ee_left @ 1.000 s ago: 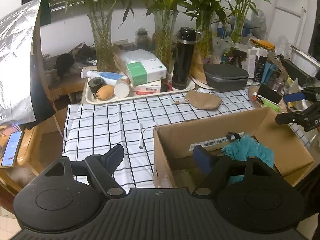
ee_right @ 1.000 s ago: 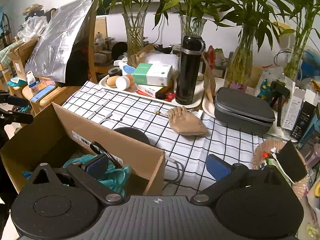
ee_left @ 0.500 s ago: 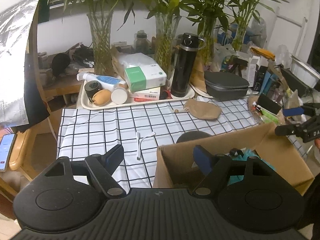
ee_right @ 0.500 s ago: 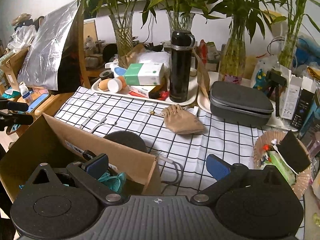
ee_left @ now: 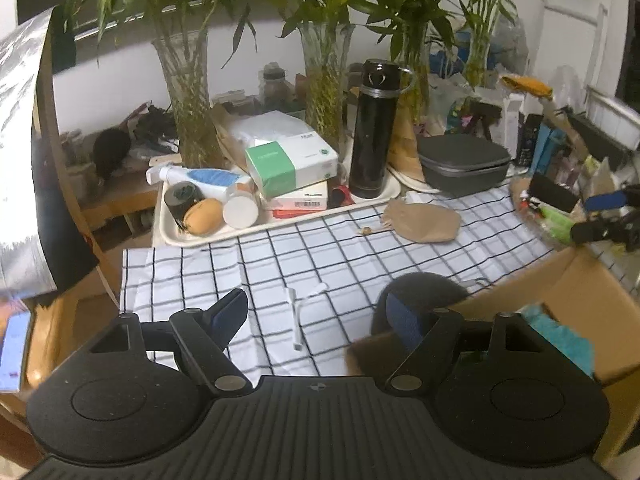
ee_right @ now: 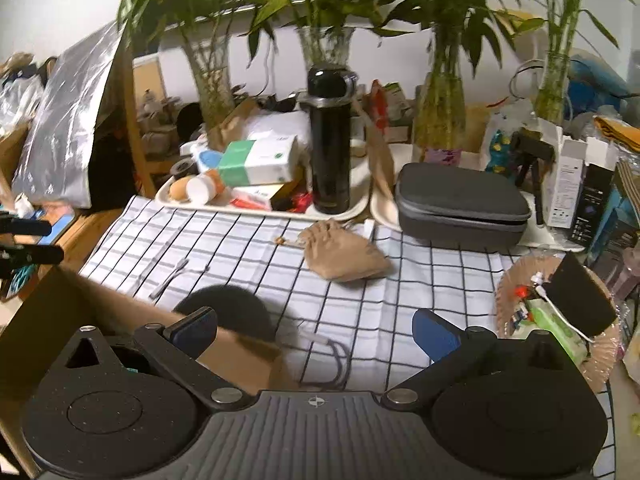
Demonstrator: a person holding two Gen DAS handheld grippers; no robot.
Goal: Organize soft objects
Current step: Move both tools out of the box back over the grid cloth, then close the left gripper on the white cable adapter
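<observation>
While both grippers hover with jaws apart and empty, the left gripper (ee_left: 316, 316) sits at seven o'clock of the checkered surface (ee_left: 340, 248), the cardboard box (ee_left: 580, 292) with teal cloth (ee_left: 560, 332) at four o'clock, the tan pouch (ee_right: 344, 256) at centre, the right gripper (ee_right: 316, 328) below it.

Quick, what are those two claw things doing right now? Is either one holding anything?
Left gripper: open, nothing between its fingers.
Right gripper: open, nothing between its fingers.
</observation>
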